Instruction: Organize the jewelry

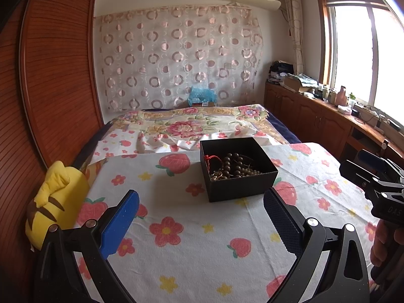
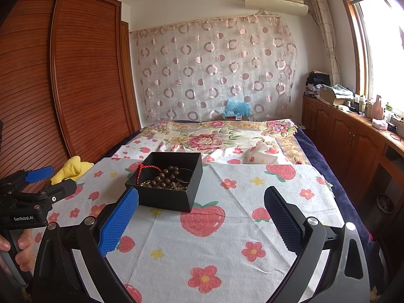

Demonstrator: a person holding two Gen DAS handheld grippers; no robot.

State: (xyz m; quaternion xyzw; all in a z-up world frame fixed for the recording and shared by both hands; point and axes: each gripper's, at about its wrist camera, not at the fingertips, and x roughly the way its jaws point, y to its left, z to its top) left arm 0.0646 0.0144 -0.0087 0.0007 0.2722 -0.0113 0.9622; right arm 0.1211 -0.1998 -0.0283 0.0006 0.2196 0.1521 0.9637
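A black open box (image 1: 242,185) stands on the strawberry-print cloth (image 1: 192,240). Inside lie dark brown bead strings (image 1: 233,165), a red cord (image 1: 212,159) and a gold ring (image 1: 216,175). The box also shows in the right wrist view (image 2: 166,198), with the beads (image 2: 164,175) and the red cord (image 2: 147,168). My left gripper (image 1: 200,212) is open and empty, just short of the box. My right gripper (image 2: 200,214) is open and empty, the box by its left finger. Each gripper shows at the edge of the other's view.
A yellow plush toy (image 1: 54,204) lies at the cloth's left edge, next to a wooden wardrobe (image 1: 55,75). A floral blanket (image 1: 192,123) covers the bed behind. A wooden cabinet (image 2: 353,141) with clutter runs along the right under the window.
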